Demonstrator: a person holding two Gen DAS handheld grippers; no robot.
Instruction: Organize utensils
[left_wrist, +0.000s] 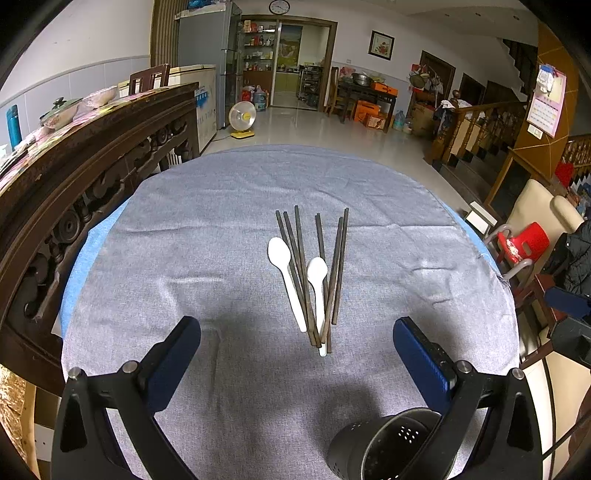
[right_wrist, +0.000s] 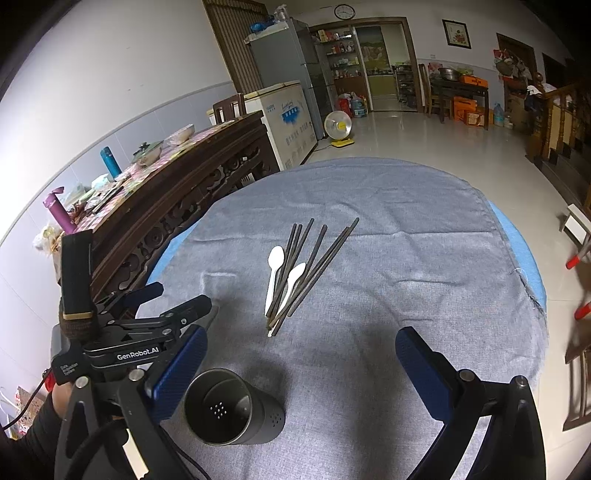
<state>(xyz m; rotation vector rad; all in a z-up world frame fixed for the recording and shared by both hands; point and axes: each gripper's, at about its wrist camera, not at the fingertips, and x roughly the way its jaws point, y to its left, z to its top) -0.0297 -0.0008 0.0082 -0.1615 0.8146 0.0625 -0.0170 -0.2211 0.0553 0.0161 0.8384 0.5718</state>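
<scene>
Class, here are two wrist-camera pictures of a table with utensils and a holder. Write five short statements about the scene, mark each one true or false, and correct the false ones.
1. Two white spoons lie among the dark chopsticks on the grey cloth. True.
2. The black perforated holder already contains chopsticks. False: it is empty.
3. The left gripper is open and holds nothing. True.
4. The right gripper is shut on a spoon. False: its jaws stand wide apart and empty, and both spoons lie on the cloth.
5. The holder is beyond the utensils, at the table's far edge. False: it is at the near side, close to the grippers.
</scene>
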